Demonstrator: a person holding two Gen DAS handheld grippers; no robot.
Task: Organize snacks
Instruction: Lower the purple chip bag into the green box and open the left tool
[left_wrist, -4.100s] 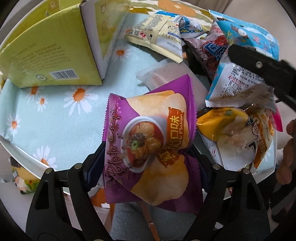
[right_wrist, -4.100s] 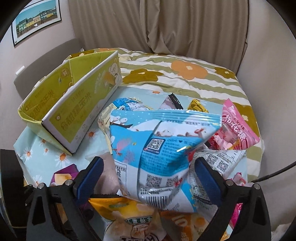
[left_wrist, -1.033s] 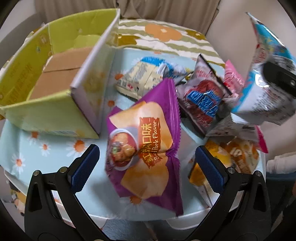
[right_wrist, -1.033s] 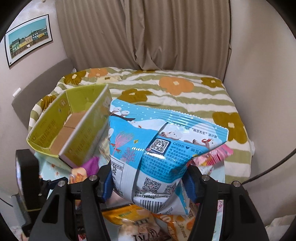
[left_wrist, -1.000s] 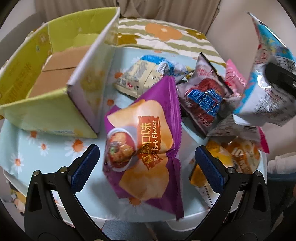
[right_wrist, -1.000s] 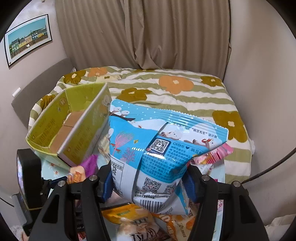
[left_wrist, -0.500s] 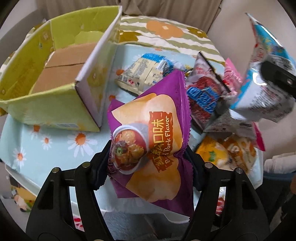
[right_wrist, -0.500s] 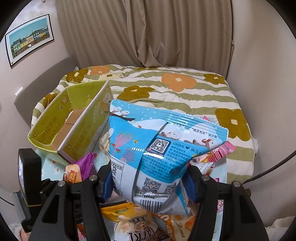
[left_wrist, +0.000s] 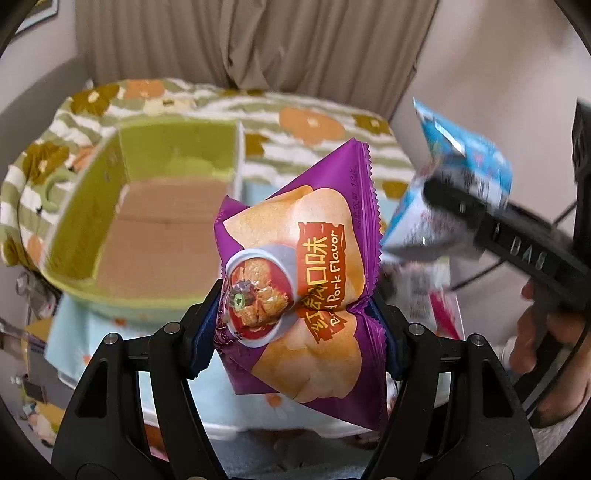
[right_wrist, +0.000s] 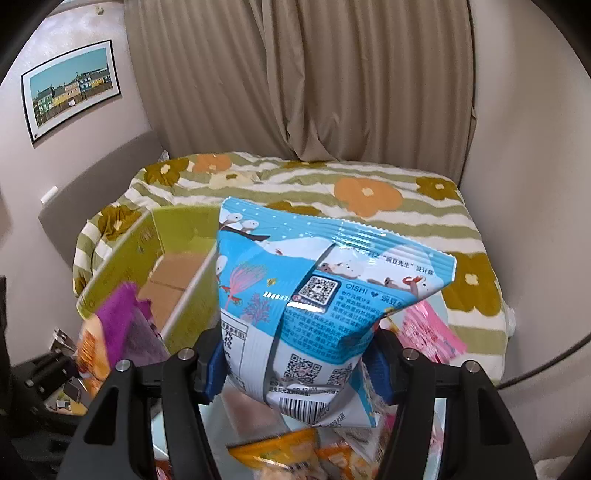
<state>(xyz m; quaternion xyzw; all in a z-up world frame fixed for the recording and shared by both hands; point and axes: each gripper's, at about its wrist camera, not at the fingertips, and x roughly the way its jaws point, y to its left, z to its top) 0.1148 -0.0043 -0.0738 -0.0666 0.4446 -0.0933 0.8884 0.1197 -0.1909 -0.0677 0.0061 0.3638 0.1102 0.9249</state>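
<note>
1. My left tongs (left_wrist: 299, 317) are clamped on the purple potato chip bag (left_wrist: 306, 266), blue pads (left_wrist: 201, 332) pressing its pinched waist. The bag hangs in the air above the desk's near edge, clear of the cloth.
2. My right tongs (right_wrist: 295, 362) are clamped on the blue Oishi snack bag (right_wrist: 314, 295), also lifted off the desk.
3. The green cardboard box (left_wrist: 147, 206) sits at the desk's far-left side, top open, brown floor bare. Its tall white-edged right wall stands between the box's inside and both held bags.
4. The desk's (left_wrist: 221, 402) near edge shows under the purple bag; the daisy-print cloth there is uncovered.
5. Only the left view shows the hand (left_wrist: 546, 332) on the right tool's handle, at the desk's right side.
6. Only the right view shows the loose packets left on the desk: a pink packet (right_wrist: 428, 328) toward the right edge, and orange packets (right_wrist: 280, 458) blurred at the near edge.
7. The flowered bed (right_wrist: 369, 192) lies beyond the desk's far edge, curtain behind it.
</note>
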